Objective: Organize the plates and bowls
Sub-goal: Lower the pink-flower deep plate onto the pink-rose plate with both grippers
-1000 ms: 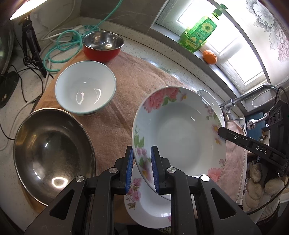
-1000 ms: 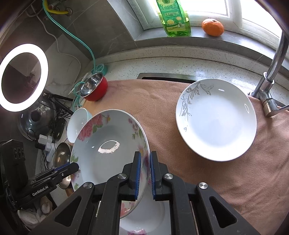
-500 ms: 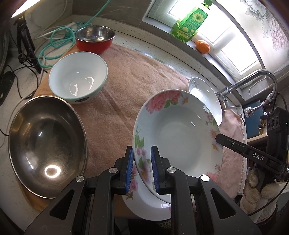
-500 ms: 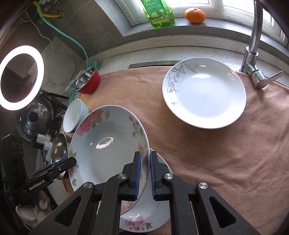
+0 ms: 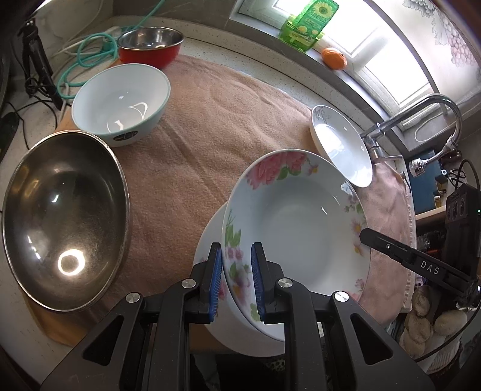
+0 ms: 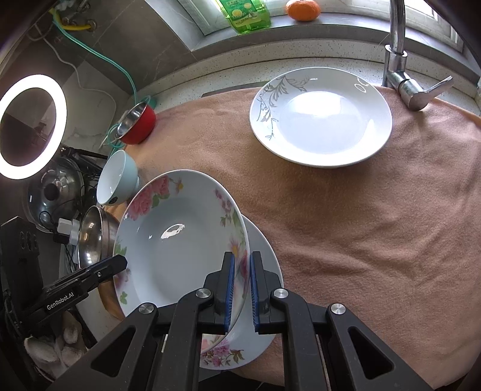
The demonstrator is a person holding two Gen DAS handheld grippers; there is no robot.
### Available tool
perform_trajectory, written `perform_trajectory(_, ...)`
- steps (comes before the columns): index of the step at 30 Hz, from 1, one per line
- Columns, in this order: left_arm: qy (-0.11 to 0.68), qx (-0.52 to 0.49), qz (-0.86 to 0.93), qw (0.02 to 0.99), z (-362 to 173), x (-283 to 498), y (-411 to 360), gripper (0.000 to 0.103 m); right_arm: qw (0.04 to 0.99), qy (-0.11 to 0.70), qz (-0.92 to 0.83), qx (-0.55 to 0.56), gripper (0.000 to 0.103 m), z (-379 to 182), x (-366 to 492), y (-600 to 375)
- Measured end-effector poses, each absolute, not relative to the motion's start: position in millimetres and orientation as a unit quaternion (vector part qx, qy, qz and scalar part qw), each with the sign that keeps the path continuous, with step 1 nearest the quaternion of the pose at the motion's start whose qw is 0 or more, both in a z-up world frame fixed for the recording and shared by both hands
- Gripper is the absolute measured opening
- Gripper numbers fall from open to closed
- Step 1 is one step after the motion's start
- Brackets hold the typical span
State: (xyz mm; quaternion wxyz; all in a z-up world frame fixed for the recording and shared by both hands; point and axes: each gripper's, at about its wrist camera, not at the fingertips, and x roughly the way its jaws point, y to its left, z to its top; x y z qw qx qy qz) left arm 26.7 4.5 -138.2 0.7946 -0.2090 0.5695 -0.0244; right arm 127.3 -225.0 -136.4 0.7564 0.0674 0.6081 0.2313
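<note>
Both grippers hold one pink-flowered plate point(image 5: 300, 222) point(image 6: 177, 249) by opposite rims. My left gripper point(image 5: 236, 264) is shut on its near-left rim, and my right gripper point(image 6: 240, 273) is shut on its right rim. The plate hangs tilted just over a second flowered plate point(image 5: 210, 255) point(image 6: 258, 270) lying at the towel's front edge. A white plate with a grey leaf pattern point(image 5: 341, 144) point(image 6: 321, 115) lies by the faucet. A pale blue-rimmed bowl point(image 5: 120, 102) point(image 6: 115, 179), a large steel bowl point(image 5: 63, 216) point(image 6: 96, 237) and a small red bowl point(image 5: 150, 45) point(image 6: 136, 123) stand to the left.
A pink towel point(image 5: 210, 120) point(image 6: 375, 210) covers the counter. The faucet point(image 6: 399, 60) stands at the back right. On the windowsill are a green bottle point(image 6: 245, 13) and an orange point(image 6: 302, 9). A ring light point(image 6: 30, 126), cables and a green hose point(image 5: 87, 57) crowd the left.
Both grippers have carried the flowered plate toward the front and lower, so it now hangs closer over the second flowered plate. The grips have not changed.
</note>
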Motion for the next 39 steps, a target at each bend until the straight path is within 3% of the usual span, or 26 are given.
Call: perform_trajectory(39,0.592,-0.191,-0.02,0.782,-160,15,-7,0.017,0.744,0.63,0.214,0.06,0.009,-170,103,-226)
